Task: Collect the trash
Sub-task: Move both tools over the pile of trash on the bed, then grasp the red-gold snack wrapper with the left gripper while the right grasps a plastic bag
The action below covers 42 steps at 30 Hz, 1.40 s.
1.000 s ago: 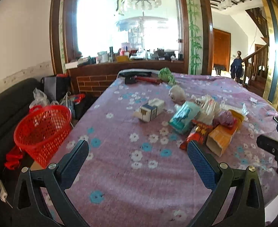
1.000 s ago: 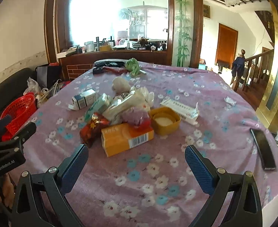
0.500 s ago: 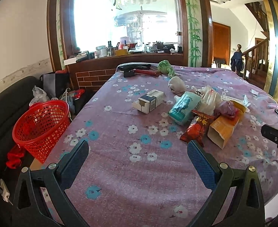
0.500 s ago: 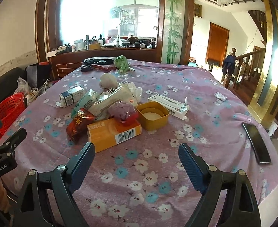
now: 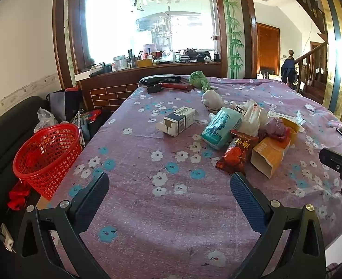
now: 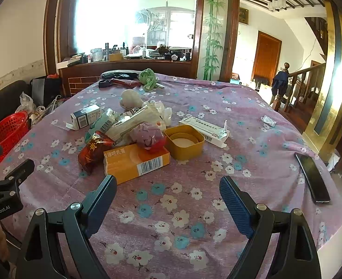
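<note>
Orange cardboard carton with barcode [image 6: 137,162] lies flat on the floral-cloth bench [image 6: 252,116], just ahead of the right gripper [image 6: 168,189], slightly left of centre between its jaws. Jaws stand wide apart, nothing between them. Carton's long axis runs crosswise to the right gripper, open end toward the left gripper [image 5: 169,187], whose jaws are also apart and empty. Right hand judged nearer. Red mesh plastic basket [image 5: 47,157] sits off the bench's left edge, well apart from the pile.
</note>
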Each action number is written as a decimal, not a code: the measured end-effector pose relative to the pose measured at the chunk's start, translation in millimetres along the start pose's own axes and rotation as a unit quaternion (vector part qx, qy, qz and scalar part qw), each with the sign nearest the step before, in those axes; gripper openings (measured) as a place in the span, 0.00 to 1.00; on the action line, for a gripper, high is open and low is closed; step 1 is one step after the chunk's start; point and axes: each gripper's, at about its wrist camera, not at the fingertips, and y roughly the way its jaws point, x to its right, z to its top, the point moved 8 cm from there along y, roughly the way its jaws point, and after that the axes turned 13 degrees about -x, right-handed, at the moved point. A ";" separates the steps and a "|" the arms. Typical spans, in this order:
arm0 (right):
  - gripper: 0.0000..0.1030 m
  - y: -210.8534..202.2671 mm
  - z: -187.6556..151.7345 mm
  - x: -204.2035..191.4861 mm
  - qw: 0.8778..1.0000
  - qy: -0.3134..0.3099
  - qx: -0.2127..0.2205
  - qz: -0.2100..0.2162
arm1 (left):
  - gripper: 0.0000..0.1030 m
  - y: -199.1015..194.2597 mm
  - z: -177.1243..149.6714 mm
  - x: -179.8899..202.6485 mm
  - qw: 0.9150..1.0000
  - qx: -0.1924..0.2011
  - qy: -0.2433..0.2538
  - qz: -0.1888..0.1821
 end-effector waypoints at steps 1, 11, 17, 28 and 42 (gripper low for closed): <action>0.90 0.0 -0.1 0.3 1.000 -0.001 0.000 0.001 | 1.00 0.0 -0.1 -0.2 1.000 0.000 -0.001 0.001; 0.79 -5.2 4.3 7.4 0.999 -0.008 0.012 0.029 | 1.00 7.2 0.2 7.1 1.000 -0.016 0.010 -0.009; 0.65 -7.3 11.3 12.0 0.998 -0.017 0.017 0.060 | 1.00 12.1 4.0 19.6 0.999 -0.030 0.028 -0.024; 0.55 23.4 41.1 -2.5 0.987 -0.049 -0.034 0.151 | 0.96 31.8 23.4 58.9 0.990 -0.084 0.052 -0.103; 0.52 89.1 74.3 -17.3 0.984 -0.075 -0.077 0.143 | 0.64 74.5 40.1 76.7 0.980 -0.139 0.069 -0.125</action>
